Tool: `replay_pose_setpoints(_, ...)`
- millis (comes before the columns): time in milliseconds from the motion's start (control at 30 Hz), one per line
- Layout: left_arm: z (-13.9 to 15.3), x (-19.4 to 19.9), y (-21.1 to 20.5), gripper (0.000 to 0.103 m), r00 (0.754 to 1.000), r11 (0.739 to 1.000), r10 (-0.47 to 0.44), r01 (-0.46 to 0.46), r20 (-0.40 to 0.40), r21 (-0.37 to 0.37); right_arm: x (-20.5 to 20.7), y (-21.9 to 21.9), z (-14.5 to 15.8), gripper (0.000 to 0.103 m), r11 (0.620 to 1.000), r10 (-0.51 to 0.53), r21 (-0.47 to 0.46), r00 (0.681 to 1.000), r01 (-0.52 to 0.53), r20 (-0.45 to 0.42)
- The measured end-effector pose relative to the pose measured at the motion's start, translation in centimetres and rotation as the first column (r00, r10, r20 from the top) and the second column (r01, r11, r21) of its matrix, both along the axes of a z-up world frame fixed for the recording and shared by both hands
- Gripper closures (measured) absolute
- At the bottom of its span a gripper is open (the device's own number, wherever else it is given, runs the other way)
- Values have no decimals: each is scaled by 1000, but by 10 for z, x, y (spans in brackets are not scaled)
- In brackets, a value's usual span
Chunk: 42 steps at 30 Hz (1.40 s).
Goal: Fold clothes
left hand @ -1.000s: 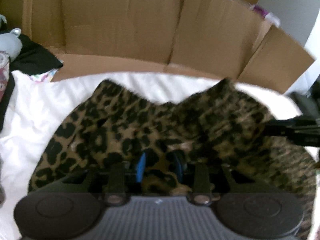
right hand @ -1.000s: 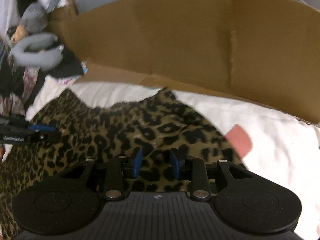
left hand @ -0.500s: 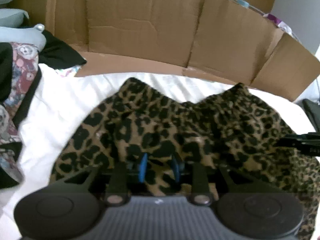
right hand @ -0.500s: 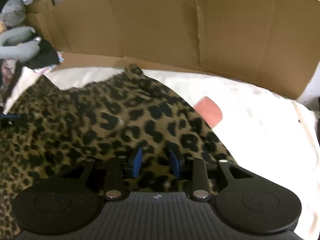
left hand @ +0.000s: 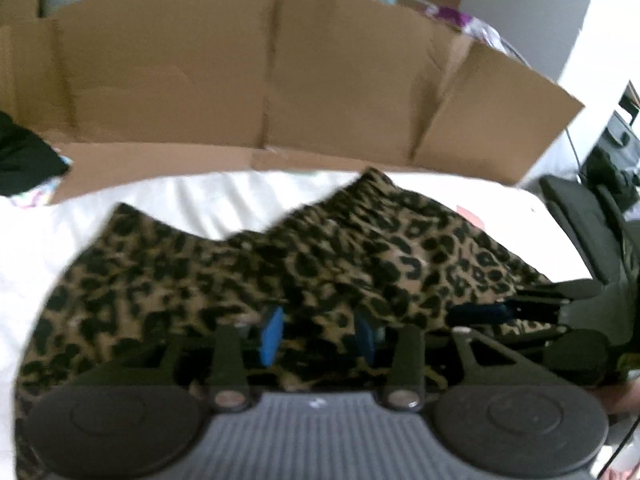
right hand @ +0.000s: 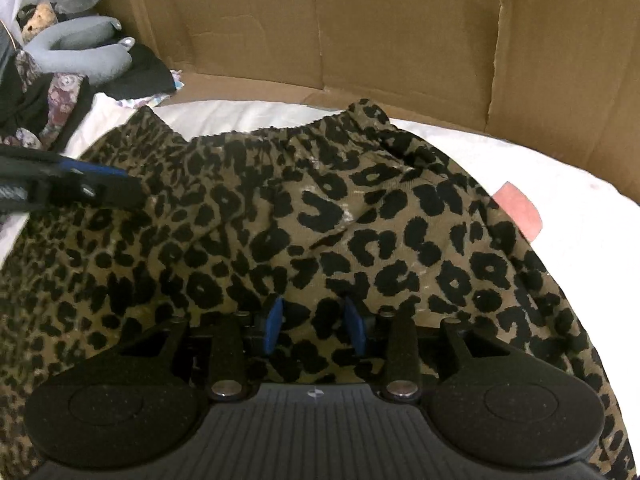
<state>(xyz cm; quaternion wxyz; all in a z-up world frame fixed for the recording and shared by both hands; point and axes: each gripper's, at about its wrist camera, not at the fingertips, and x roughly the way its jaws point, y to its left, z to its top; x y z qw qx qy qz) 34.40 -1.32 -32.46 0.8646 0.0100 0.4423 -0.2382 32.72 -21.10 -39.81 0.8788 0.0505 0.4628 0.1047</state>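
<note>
Evidently both claws (left (left hand: 317, 338), right (right hand: 314, 326)) clamped on leopard-print garment (right hand: 320, 216), no legible writing.

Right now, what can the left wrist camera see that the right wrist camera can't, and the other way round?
Only the left wrist view shows dark equipment at the far right, a purple-and-white item behind the cardboard, and the right gripper side-on. Only the right wrist view shows a grey neck pillow, floral clothing and the left gripper side-on. Both show the leopard-print garment, white bedding, cardboard wall and a pink patch.
</note>
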Motion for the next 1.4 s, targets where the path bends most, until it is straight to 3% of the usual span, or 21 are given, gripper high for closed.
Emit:
replay_pose_setpoints(133,-4,5,-17,36,1000,1000,12,-12,4,19,-12,-19,16,64,999,-38,28,997,37,61)
replay_pose_setpoints(400,-21,19,-37,33,999,996,42,-40,-24,82,-26,-51,4,64,993,-115,-17,993,116,38)
replay_pose_setpoints(433,-24,21,-38,35,998,995,49,-47,-25,88,-27,-53,1,64,992,-121,-21,992,122,30)
replay_pose_setpoints(567,-26,22,-34,67,996,992,80,-77,-29,96,-31,-54,-3,64,993,-110,-47,993,111,32)
replay_pose_setpoints(867,-18,18,-20,69,990,988,138,-135,-39,72,-42,-65,-2,64,990,-122,-70,992,124,28)
replay_pose_setpoints(1000,0,8,-19,71,995,993,99,-100,20,63,-49,-70,-2,64,988,-130,-80,991,131,28)
replay_pose_setpoints(1133,6,8,-24,95,999,999,50,-50,18,16,-52,-73,0,64,986,-146,-82,989,148,28)
replay_pose_setpoints(1400,-30,25,-29,101,997,996,50,-46,-54,75,-53,-78,2,64,983,-159,-85,987,161,27)
